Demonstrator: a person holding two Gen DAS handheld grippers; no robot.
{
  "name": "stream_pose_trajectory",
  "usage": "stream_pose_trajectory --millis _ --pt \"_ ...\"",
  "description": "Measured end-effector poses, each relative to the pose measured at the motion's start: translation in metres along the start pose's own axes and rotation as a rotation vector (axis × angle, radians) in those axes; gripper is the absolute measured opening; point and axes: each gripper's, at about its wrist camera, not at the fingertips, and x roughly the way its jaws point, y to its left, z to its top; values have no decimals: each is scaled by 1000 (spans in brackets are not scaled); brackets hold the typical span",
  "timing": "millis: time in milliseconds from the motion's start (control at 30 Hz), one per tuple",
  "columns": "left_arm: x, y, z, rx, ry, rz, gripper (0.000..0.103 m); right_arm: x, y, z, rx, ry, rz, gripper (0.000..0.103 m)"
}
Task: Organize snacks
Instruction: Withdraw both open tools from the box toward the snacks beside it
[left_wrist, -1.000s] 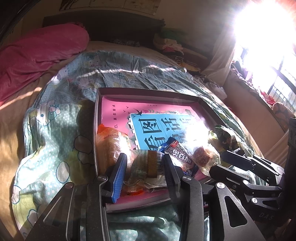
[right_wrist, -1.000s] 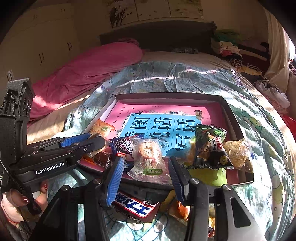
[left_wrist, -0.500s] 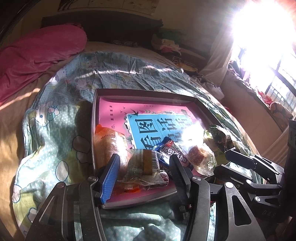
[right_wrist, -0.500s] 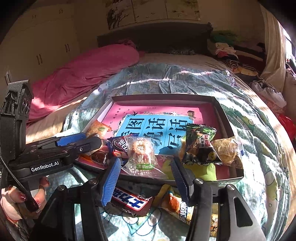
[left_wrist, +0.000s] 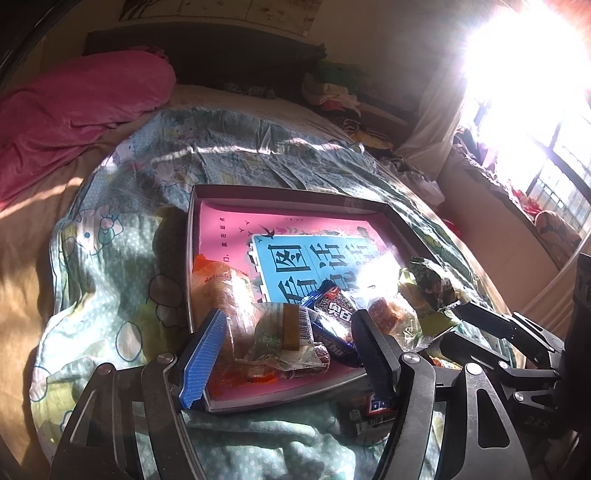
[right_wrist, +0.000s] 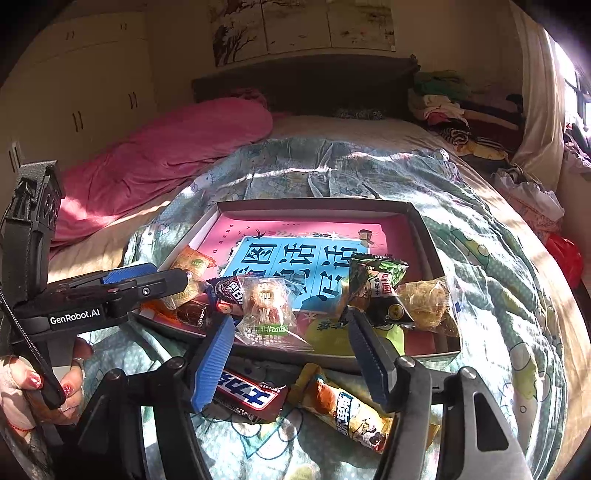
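A shallow box (right_wrist: 317, 204) with a pink and blue printed bottom lies on the bed. Along its near side lie several wrapped snacks: a clear pastry pack (right_wrist: 266, 306), a dark cookie pack (right_wrist: 226, 291), a green-black bag (right_wrist: 380, 288), an orange pack (right_wrist: 192, 263). Outside the box, a dark chocolate bar (right_wrist: 248, 396) and a bread stick pack (right_wrist: 347, 406) lie on the quilt. My right gripper (right_wrist: 291, 336) is open and empty above them. My left gripper (left_wrist: 288, 328) is open and empty, over a clear bun pack (left_wrist: 284, 339) at the box's near left corner (left_wrist: 207, 402).
The light blue cartoon quilt (right_wrist: 480, 229) covers the bed. A pink blanket (right_wrist: 166, 147) lies at the back left. Clothes (right_wrist: 454, 110) are piled at the headboard's right. Strong sunlight glares from a window (left_wrist: 535, 74). A white wardrobe (right_wrist: 74, 74) stands left.
Both grippers have drawn back toward me and a little higher; the box and snacks look smaller. In the right view the chocolate bar and bread stick pack have come into fuller sight.
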Motion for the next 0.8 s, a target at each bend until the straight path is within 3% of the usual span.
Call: stream_pose_trajectory --millis 467,800 --pt "-25 7 7 -42 -68 -42 75 -18 -20 -2 18 -21 -37 65" --pt "-36 -3 0 -6 -72 -55 75 -30 -36 -11 28 -11 -53 71"
